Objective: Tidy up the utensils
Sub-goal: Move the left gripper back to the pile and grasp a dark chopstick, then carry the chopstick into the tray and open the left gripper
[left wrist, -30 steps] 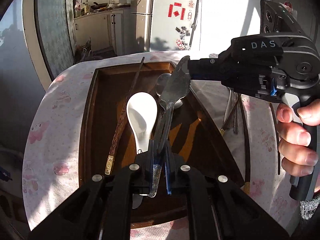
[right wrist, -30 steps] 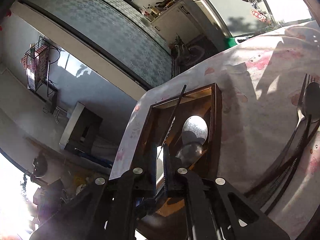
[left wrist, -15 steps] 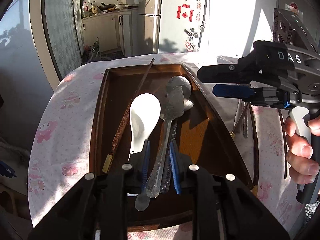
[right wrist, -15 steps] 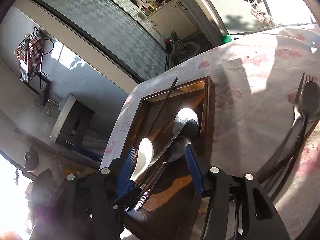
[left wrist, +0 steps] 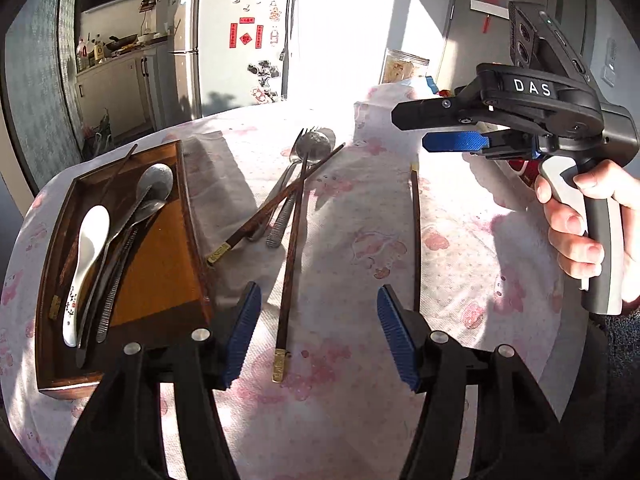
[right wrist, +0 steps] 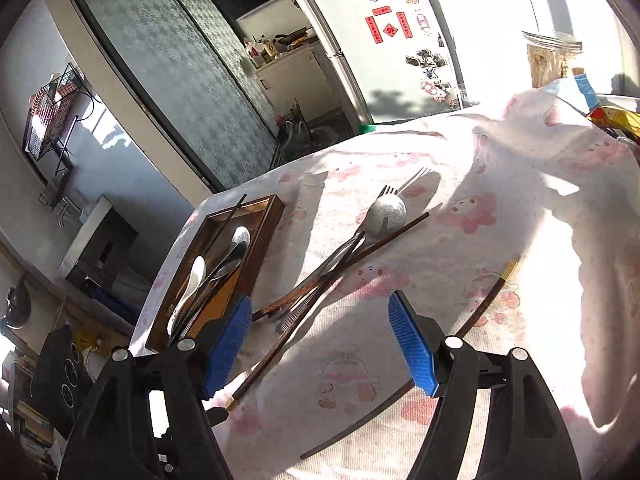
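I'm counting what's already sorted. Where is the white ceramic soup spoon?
In the left wrist view the white ceramic soup spoon lies at the left, inside the brown wooden tray, beside a metal spoon.

tray (left wrist: pixel 192 216): brown | ladle (left wrist: pixel 86 256): white | tablecloth (left wrist: pixel 460 248): white, pink prints

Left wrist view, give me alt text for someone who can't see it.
Open left gripper hovers empty over a pink-patterned tablecloth with loose chopsticks, a spoon and fork. A wooden tray at left holds a white spoon and metal utensils; the right gripper is open.
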The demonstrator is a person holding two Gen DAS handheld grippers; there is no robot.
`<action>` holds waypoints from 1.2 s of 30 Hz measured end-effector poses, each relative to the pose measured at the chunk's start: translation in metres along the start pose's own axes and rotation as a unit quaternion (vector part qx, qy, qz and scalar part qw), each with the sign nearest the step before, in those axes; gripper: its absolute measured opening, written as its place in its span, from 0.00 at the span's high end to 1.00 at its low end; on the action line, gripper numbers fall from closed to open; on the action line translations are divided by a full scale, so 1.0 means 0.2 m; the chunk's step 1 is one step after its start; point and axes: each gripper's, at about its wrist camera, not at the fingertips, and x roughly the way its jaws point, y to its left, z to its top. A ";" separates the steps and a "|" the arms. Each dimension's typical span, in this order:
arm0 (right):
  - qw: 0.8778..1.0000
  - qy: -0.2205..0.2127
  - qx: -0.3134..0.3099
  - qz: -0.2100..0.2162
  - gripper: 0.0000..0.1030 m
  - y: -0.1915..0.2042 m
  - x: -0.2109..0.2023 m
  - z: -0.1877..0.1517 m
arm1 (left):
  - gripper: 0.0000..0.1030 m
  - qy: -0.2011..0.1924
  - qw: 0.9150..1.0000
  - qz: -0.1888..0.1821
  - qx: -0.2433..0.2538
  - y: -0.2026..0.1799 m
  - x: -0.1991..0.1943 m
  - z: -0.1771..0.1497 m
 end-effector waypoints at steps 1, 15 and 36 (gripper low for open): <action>1.000 0.000 0.005 -0.005 0.30 -0.04 -0.02 -0.02 | 0.39 0.007 1.000 -0.007 0.013 -0.07 0.04 0.00; 0.999 0.005 0.053 -0.004 0.30 -0.37 -0.09 -0.12 | 0.88 0.062 0.996 -0.008 0.070 -0.34 0.32 -0.01; 0.991 0.029 0.121 0.045 0.82 -0.28 0.18 -0.10 | 0.95 0.000 0.999 -0.028 0.026 -0.29 0.06 0.09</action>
